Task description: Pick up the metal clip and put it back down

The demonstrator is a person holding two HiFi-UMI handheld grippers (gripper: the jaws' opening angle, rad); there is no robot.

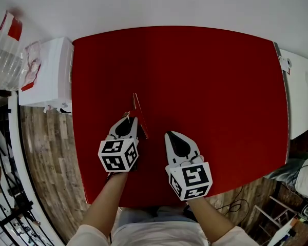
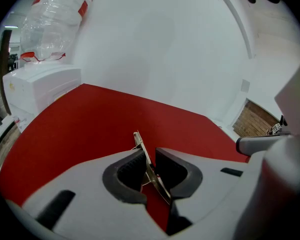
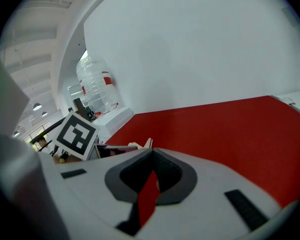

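Left gripper (image 2: 149,153) was found released, its jaws standing apart with the metal clip (image 2: 152,167) on edge in the gap, leaning toward the left pad and not squeezed; whether its lower end rested on the surface could not be determined. Right gripper (image 3: 152,153) was clenched tip to tip on nothing, just beside the left one at its 3 o'clock. Both were low on the red table cover (image 1: 205,86), the clip lying at about 9 o'clock from the cover's centre and pointing toward 12. Nothing else stood on the cover, so room was free from 12 through 4 o'clock. A white cabinet (image 1: 49,70) abutted the cover's edge at 10 o'clock, with a clear plastic bottle (image 1: 2,50) beyond it. A white unit (image 1: 303,91) met the edge at 3 o'clock. A white wall (image 1: 143,4) closed the 12 o'clock side. Wooden floor (image 1: 51,152) showed past the 8 o'clock edge, near the left gripper, and cables (image 1: 236,206) lay on the floor at 5 o'clock.
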